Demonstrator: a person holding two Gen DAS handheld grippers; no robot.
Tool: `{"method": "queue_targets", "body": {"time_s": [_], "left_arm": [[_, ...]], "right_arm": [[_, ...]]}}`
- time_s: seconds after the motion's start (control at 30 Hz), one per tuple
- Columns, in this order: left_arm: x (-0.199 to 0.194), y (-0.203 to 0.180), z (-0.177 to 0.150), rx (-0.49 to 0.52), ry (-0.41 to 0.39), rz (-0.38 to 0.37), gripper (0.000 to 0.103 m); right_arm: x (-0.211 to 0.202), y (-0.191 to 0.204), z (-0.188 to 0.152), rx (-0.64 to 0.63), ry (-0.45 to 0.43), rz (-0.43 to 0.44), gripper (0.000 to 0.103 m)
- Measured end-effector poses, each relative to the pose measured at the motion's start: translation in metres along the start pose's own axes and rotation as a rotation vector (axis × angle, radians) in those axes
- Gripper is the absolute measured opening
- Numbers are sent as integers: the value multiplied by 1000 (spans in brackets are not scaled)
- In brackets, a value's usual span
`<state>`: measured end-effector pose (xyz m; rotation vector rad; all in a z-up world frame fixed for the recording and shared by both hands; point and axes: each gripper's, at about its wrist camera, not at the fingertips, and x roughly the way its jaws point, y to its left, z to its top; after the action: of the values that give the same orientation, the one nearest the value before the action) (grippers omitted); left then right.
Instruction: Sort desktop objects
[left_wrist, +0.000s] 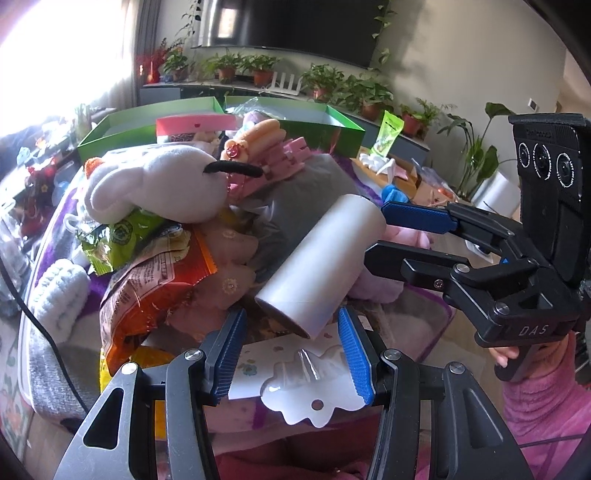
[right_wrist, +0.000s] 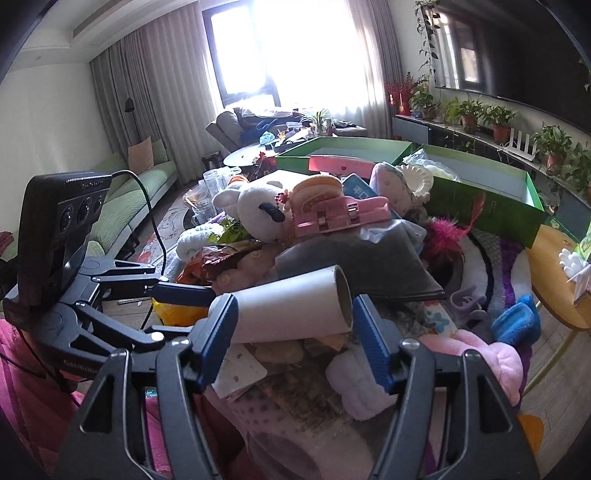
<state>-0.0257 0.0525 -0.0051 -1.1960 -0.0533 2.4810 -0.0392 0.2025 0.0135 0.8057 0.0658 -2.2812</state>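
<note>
A white cardboard roll (left_wrist: 319, 264) lies tilted on a pile of desktop clutter. My left gripper (left_wrist: 291, 354) is open, its blue pads on either side of the roll's near end, not closed on it. My right gripper (left_wrist: 376, 232) reaches in from the right, open, its jaws around the roll's far end. In the right wrist view the roll (right_wrist: 291, 310) lies between the open right gripper's (right_wrist: 295, 339) pads, and the left gripper (right_wrist: 177, 306) comes in from the left. A white plush toy (left_wrist: 155, 184), snack bags (left_wrist: 147, 284) and pink clips (left_wrist: 280, 155) lie behind.
Two green open boxes (left_wrist: 147, 114) (right_wrist: 491, 199) stand at the back of the pile. A grey cloth (right_wrist: 362, 254), a pink plush (right_wrist: 487, 365), a blue item (right_wrist: 515, 321) and a white blister card (left_wrist: 306, 391) lie near. A round wooden table (right_wrist: 554, 266) is at the right.
</note>
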Motion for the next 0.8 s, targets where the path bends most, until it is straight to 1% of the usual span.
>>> {"method": "queue_targets", "body": {"time_s": [0.1, 0.2, 0.23, 0.47, 0.6, 0.63, 0.67, 0.77, 0.8], "left_arm": [[-1, -1, 2, 5, -10, -3, 52], [0, -1, 4, 3, -10, -19, 40], [0, 0, 4, -3, -8, -29, 38], [2, -1, 7, 0, -7, -44, 37], [1, 1, 10, -5, -12, -47, 37], [0, 2, 10, -8, -14, -47, 37], [-1, 2, 11, -11, -18, -47, 37], [-2, 4, 13, -13, -24, -52, 37], [-2, 4, 14, -13, -24, -56, 37]], "right_arm": [[3, -2, 1, 5, 4, 2, 64], [6, -4, 2, 15, 9, 2, 64], [7, -4, 2, 20, 10, 3, 64], [11, -6, -1, 35, 25, 20, 65], [12, -4, -1, 33, 32, 13, 64], [12, -4, -1, 34, 32, 10, 60], [11, -4, -2, 34, 34, -1, 54], [8, -6, -4, 50, 42, -18, 43], [7, -7, -5, 59, 43, -16, 42]]}}
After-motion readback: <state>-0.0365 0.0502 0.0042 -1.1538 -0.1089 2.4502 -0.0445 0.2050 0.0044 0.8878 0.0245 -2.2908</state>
